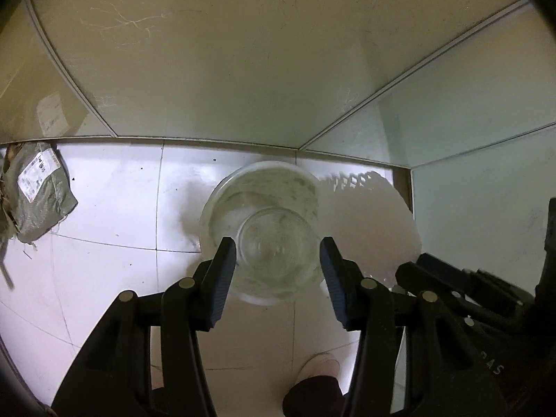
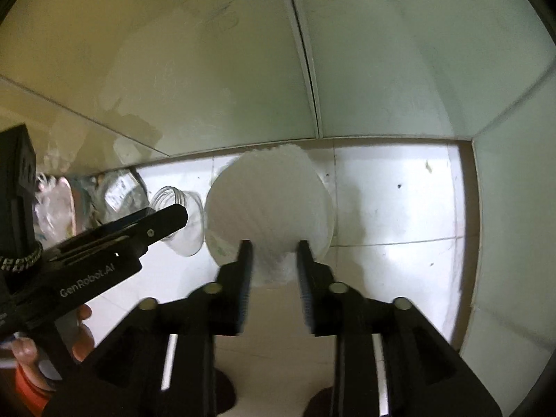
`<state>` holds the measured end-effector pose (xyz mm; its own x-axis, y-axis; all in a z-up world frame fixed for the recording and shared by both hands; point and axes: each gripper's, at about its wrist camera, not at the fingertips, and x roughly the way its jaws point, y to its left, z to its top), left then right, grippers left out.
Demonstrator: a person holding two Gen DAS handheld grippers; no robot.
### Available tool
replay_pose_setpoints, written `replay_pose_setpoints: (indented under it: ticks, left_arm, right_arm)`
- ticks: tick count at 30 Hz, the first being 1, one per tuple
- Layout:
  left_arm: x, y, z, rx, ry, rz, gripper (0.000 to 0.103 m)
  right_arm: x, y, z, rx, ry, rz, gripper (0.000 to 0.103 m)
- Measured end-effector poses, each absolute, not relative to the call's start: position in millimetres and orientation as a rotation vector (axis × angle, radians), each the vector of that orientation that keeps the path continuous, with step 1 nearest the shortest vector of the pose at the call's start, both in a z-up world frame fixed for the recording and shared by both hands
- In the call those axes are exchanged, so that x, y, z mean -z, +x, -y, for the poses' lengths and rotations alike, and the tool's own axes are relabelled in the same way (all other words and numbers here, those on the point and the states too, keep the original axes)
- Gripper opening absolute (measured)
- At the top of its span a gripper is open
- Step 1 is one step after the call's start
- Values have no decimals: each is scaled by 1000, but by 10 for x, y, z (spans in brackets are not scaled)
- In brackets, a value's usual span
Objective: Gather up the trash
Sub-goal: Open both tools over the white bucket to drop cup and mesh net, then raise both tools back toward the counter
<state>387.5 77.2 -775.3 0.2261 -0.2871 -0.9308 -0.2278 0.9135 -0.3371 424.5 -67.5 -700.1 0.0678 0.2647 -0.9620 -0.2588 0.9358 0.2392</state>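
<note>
A clear plastic cup (image 1: 267,229) with greenish residue sits between my left gripper's (image 1: 278,260) fingers, which press on its base; its mouth faces away. In the right wrist view the cup (image 2: 180,222) shows at the left, held by the left gripper's finger (image 2: 163,224). My right gripper (image 2: 274,260) is shut on a white paper plate (image 2: 269,201) with a scalloped edge, held upright above the floor. The plate also shows in the left wrist view (image 1: 368,222), to the right of the cup.
White tiled floor (image 1: 114,208) meets pale wall panels (image 1: 226,69) in a corner. A grey woven parcel bag (image 1: 38,191) with a shipping label lies at the left. Crumpled plastic wrappers (image 2: 87,201) lie by the wall. The person's shoe (image 1: 312,382) is below.
</note>
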Motion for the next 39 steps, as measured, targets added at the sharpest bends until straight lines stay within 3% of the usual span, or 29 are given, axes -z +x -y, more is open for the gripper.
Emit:
replay_pose_setpoints:
  ticks: [2, 9, 17, 24, 34, 39]
  left_arm:
    - [7740, 3866, -834, 45, -458, -1353, 57]
    - [7264, 3776, -907, 25, -396, -1343, 58]
    - [6217, 3547, -1076, -7, -353, -1303, 58]
    - [4721, 3400, -986, -7, -289, -1181, 58]
    - [2665, 3072, -658, -29, -262, -890, 58]
    - [1886, 2883, -463, -65, -221, -755, 69]
  right_arm:
    - [6967, 4266, 678, -390, 1, -1452, 35]
    - [6517, 4247, 724, -418, 25, -1434, 35]
    - [5551, 4155, 756, -408, 31, -1408, 35]
    - [4408, 4060, 852, -425, 72, -1322, 35]
    - [2400, 3785, 1138, -500, 36, -1011, 36]
    - [1722, 3537, 1347, -510, -6, -847, 49]
